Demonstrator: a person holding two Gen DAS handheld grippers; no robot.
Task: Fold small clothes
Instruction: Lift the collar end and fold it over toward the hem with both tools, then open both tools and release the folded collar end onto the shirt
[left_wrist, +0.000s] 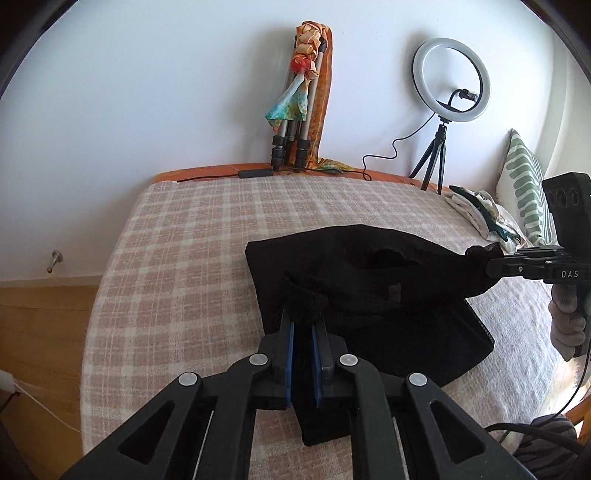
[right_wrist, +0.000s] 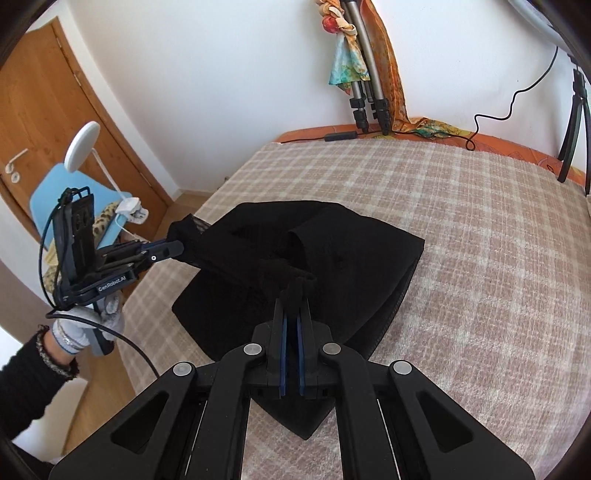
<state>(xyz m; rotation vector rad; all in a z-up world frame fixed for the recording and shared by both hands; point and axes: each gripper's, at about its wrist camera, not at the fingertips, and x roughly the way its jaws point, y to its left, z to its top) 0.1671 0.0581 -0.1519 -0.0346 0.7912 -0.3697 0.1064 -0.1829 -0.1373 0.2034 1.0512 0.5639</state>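
A small black garment (left_wrist: 369, 291) lies partly lifted on the checked bedspread (left_wrist: 177, 258). My left gripper (left_wrist: 303, 314) is shut on one lacy edge of it and holds that edge up. My right gripper (right_wrist: 293, 295) is shut on another edge of the same garment (right_wrist: 332, 251). Each gripper shows in the other's view: the right one (left_wrist: 491, 264) at the garment's right end, the left one (right_wrist: 177, 247) at its left end. The cloth sags between them and its lower part rests on the bed.
A folded tripod draped with a colourful scarf (left_wrist: 299, 107) leans on the wall behind the bed. A ring light (left_wrist: 448, 81) on a small tripod stands at the back right, its cable trailing. A patterned pillow (left_wrist: 524, 192) and other clothes (left_wrist: 480, 214) lie right. A wooden door (right_wrist: 48, 122) is left.
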